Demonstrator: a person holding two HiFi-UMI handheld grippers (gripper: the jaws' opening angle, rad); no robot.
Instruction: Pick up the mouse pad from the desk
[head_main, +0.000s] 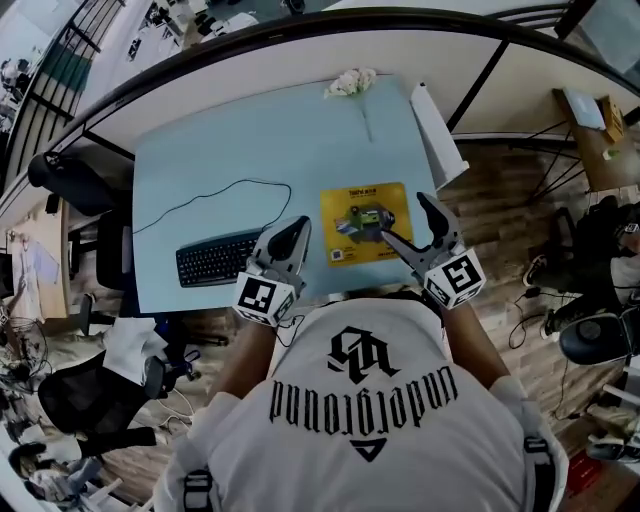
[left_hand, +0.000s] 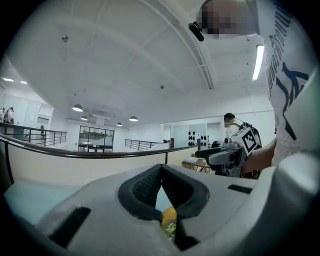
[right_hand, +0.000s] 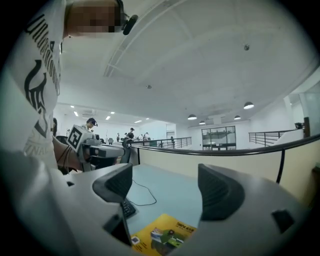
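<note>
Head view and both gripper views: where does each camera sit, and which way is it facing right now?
Head view: on the person's head, looking steeply down at the desk, mouse pad and keyboard; shows the shirt, left gripper and right gripper.
Left gripper view: on the left gripper, facing across the desk along its closed jaws; right gripper and shirt show at right.
Right gripper view: on the right gripper, facing along its open jaws over the mouse pad; shirt at left.
Shared: the mouse pad appears in all three.
</note>
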